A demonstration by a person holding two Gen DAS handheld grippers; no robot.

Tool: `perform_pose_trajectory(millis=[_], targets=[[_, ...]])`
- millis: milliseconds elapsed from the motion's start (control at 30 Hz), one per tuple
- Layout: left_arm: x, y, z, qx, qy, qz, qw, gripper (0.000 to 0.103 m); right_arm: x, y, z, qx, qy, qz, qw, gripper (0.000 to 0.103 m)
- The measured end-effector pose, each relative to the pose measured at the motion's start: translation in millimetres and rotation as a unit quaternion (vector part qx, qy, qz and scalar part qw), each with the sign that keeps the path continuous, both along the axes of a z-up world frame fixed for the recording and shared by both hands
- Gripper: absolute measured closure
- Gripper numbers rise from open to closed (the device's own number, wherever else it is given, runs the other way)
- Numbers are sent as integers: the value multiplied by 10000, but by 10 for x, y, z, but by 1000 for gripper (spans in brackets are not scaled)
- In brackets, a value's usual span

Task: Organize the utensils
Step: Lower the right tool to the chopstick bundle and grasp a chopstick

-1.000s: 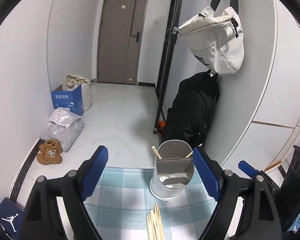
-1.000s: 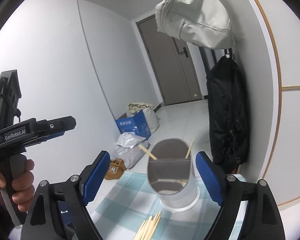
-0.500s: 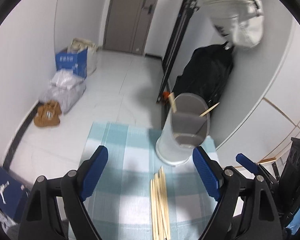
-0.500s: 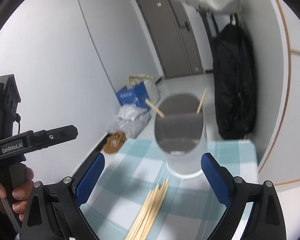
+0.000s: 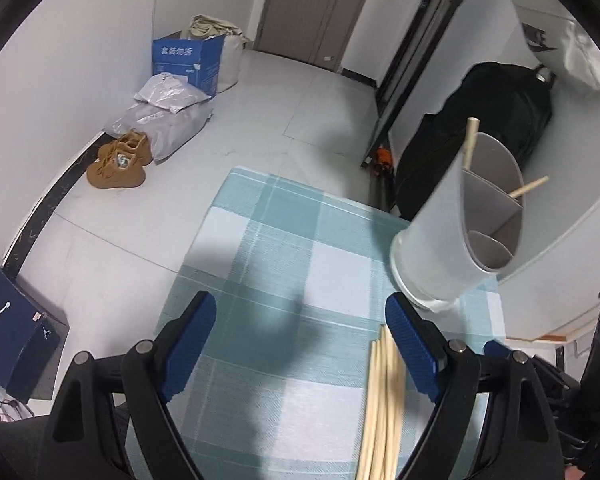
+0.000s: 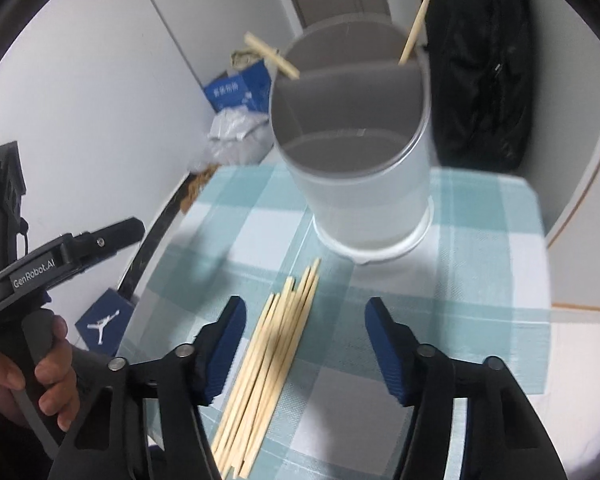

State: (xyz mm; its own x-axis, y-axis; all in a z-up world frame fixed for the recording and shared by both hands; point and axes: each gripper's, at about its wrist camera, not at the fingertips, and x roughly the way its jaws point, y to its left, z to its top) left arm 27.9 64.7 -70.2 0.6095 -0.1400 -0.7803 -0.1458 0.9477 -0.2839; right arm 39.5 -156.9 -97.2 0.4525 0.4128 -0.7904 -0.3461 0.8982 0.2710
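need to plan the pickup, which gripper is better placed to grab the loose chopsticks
Right. The right gripper straddles the chopsticks with jaws just narrowing; the left gripper is offset over bare cloth.

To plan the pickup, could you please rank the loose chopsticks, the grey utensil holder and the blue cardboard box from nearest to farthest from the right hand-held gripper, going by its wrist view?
1. Loose chopsticks: on the checked cloth, between the open jaws of the right hand-held gripper.
2. Grey utensil holder: standing farther back on the cloth.
3. Blue cardboard box: on the floor beyond, left of the holder.
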Motion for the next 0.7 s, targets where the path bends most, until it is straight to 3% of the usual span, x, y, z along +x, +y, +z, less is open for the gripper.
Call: perform_pose_trajectory(millis=[133,267,300,400,700], targets=[[46,83,-34,-5,45,153,9999,20,124,165,-159,-172,285,235,9992,51],[105,197,-143,-95,320,308,9990,20,252,417,-351,-381,591,568,9959,75],[108,236,-164,-136,378,362,9985,20,293,482,-419,-503,684,588,9947,77],[103,335,-187,-218,451,458,9977,20,382,597,-532,-599,877,604,9925,80],[87,495,-216,-401,579,653,9954,20,541,794,-544,-867,910,618,9901,82]])
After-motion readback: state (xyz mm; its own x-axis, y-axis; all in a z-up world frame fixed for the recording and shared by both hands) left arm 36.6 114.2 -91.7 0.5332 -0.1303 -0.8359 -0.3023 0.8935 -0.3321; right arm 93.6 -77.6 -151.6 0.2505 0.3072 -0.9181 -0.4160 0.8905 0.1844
